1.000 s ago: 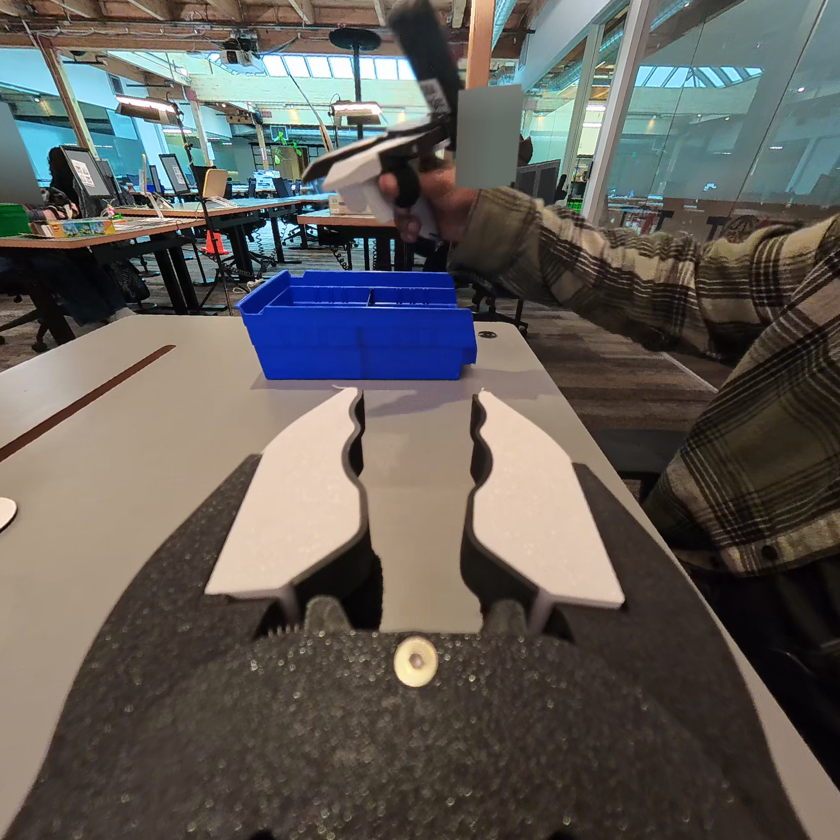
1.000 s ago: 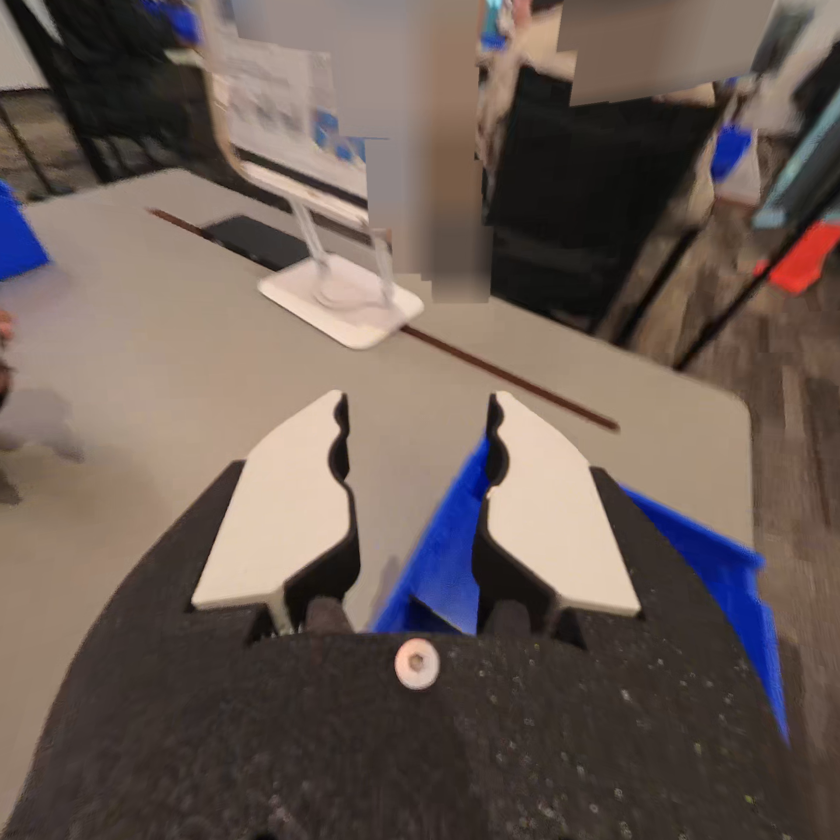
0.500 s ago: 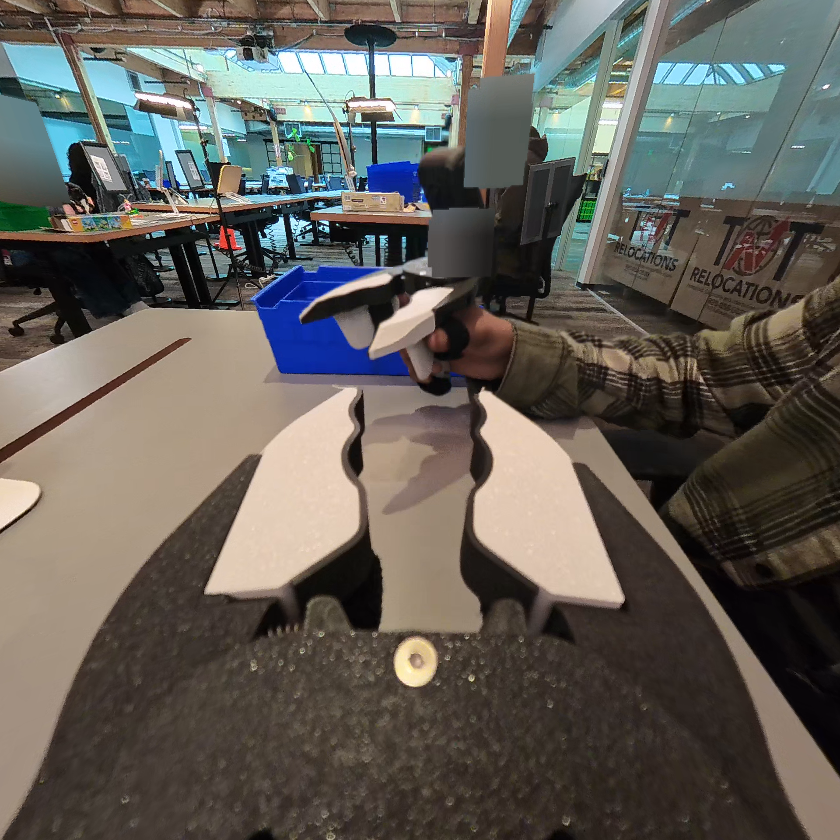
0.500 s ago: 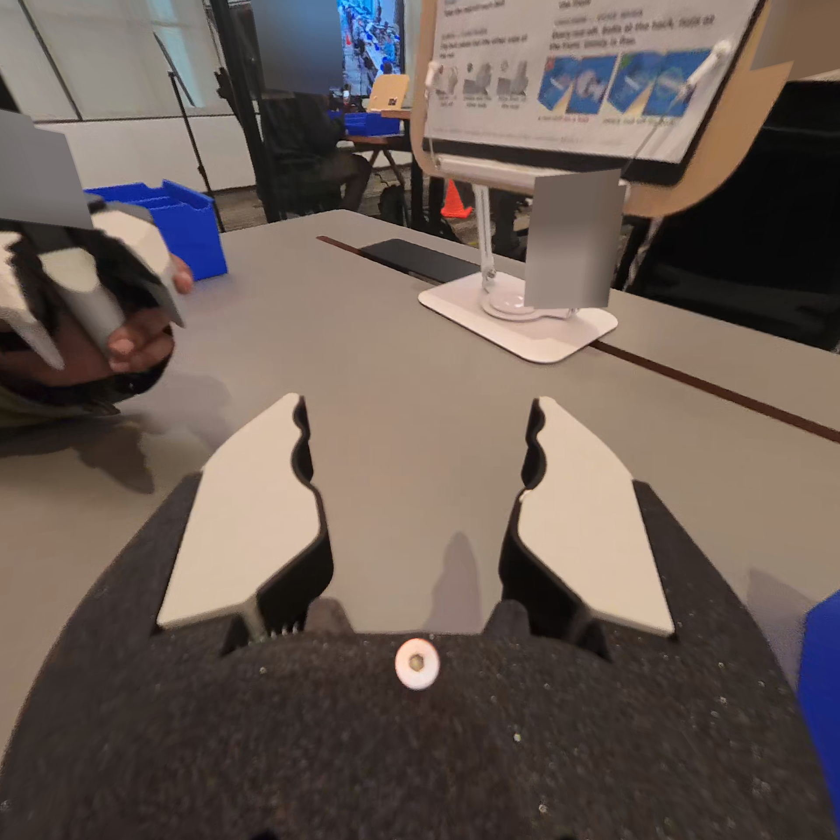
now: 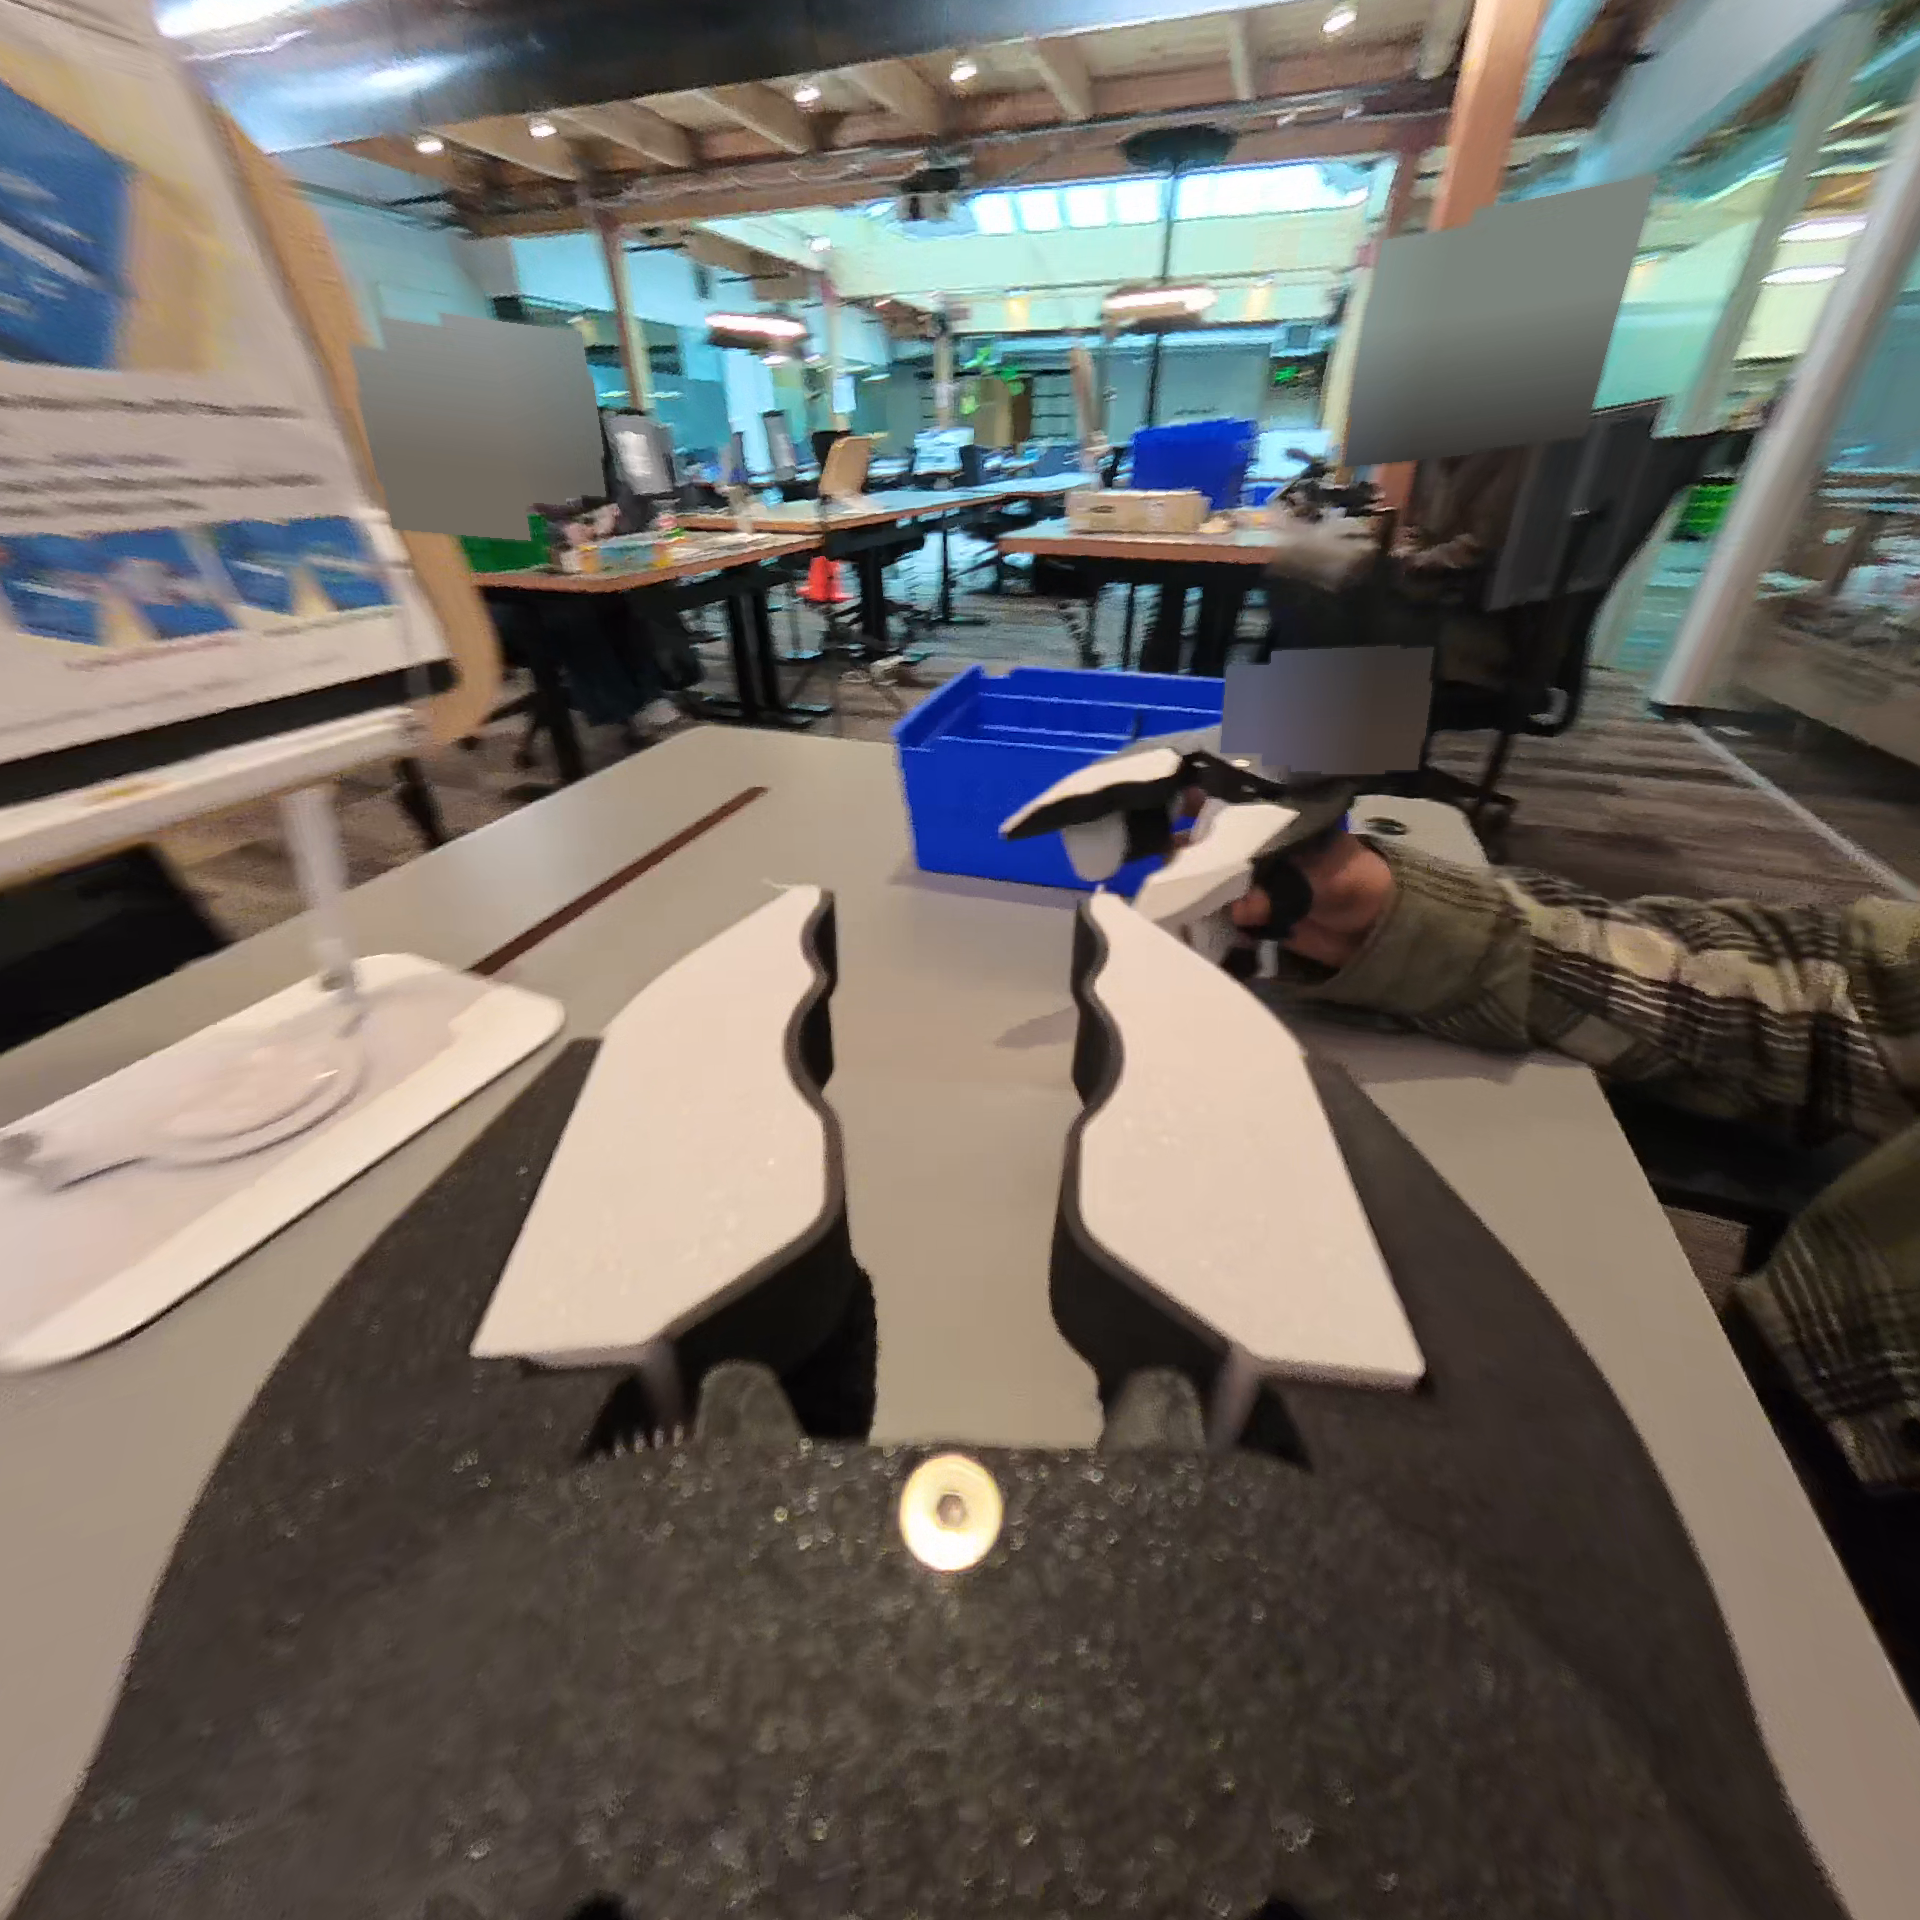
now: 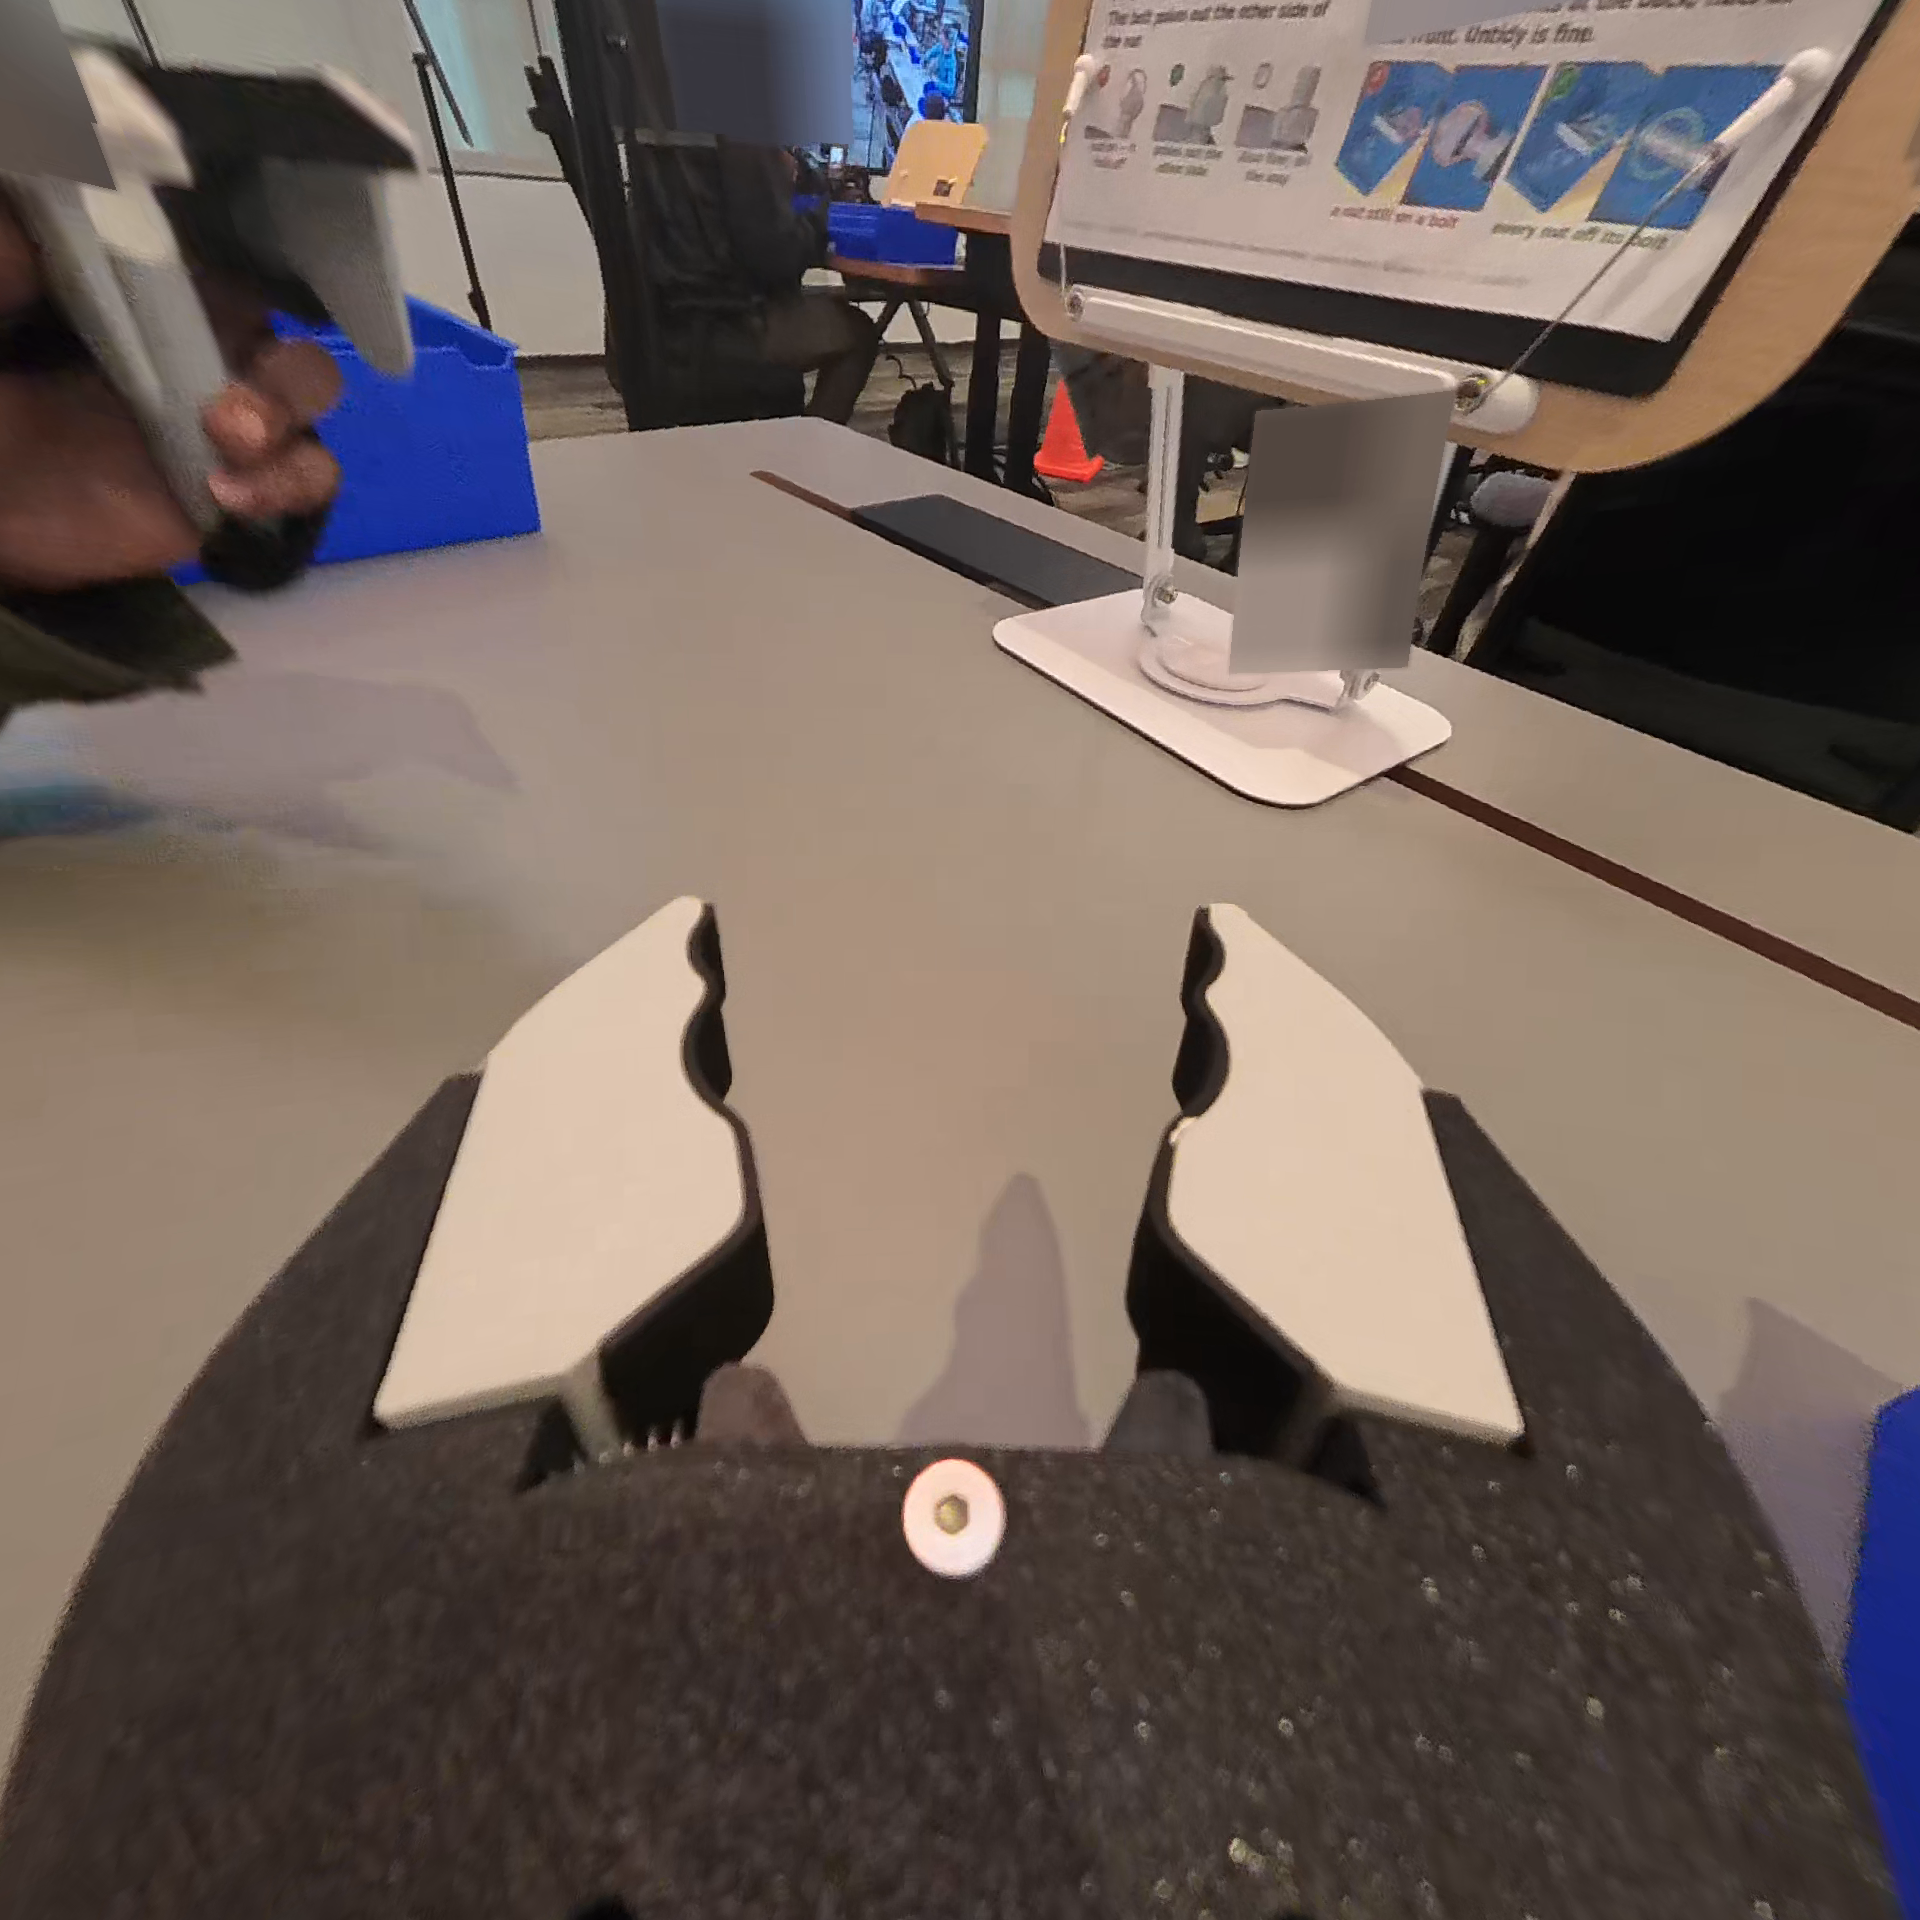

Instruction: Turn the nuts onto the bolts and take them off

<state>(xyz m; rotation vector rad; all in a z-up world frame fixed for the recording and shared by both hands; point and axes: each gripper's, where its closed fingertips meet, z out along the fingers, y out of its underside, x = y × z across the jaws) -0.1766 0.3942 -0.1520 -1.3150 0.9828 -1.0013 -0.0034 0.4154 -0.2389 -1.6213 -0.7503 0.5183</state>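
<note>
No nut or bolt shows in either view. My left gripper (image 5: 951, 914) is open and empty, low over the grey table (image 5: 935, 1039). My right gripper (image 6: 951, 920) is open wide and empty, also low over the table (image 6: 831, 727). In the left wrist view the right gripper (image 5: 1081, 862) is ahead and to the right, in a hand with a plaid sleeve, in front of a blue bin (image 5: 987, 821) with dividers; its contents are hidden. In the right wrist view the left gripper (image 6: 260, 343) is at the upper left, blurred.
A white stand base (image 5: 260, 1091) carries a board with an instruction sheet (image 6: 1455, 156) at the table's middle. A black flat slab (image 6: 987, 540) lies beside it. A second blue bin (image 6: 436, 447) sits behind the left gripper. Blue plastic (image 6: 1886, 1662) shows at the right edge.
The right gripper came down from above the blue bin to near the table and opened wider. The left wrist view swung left, so the stand and board came into view.
</note>
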